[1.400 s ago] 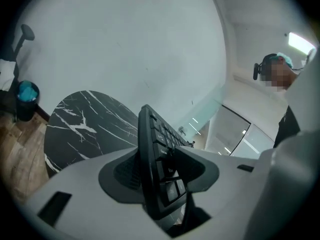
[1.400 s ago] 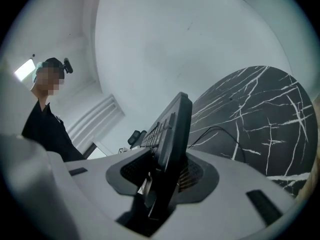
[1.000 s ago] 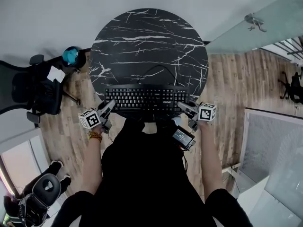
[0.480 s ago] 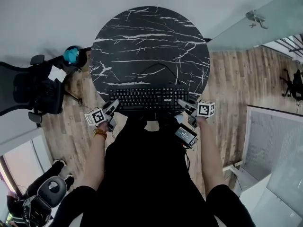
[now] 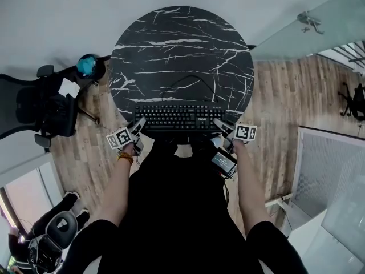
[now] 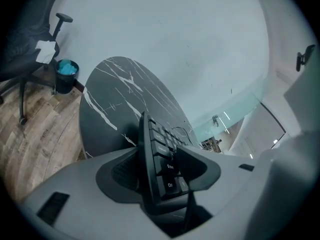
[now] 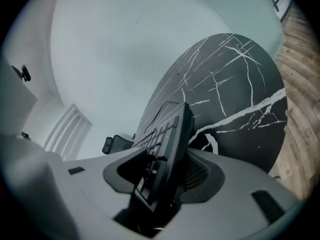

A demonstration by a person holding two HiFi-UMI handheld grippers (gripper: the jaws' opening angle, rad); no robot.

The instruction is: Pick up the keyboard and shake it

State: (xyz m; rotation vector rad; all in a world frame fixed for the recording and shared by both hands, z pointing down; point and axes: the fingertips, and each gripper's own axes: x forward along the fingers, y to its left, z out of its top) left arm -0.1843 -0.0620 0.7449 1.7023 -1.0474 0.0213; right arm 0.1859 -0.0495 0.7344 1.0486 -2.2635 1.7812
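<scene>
Keyboard [image 5: 179, 117] has come back onto the desk [image 5: 182, 50]; left tool [image 5: 139, 123] and right tool [image 5: 218, 123] are opening off its ends; shaking looks done.

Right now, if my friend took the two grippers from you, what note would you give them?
Left gripper: jaws opening, with the left end of the keyboard between them and the grip loose.
Right gripper: jaws opening, with the keyboard's right end between them, also loose.
Keyboard: lies across the near edge of the round black table, keys up, and seems to rest on it.
Done: both grippers are in place at the ends. I cannot tell whether it has been shaken.
Left: if it hasn't, close both grippers on the ends, lift it, shake it and set it back down.
</scene>
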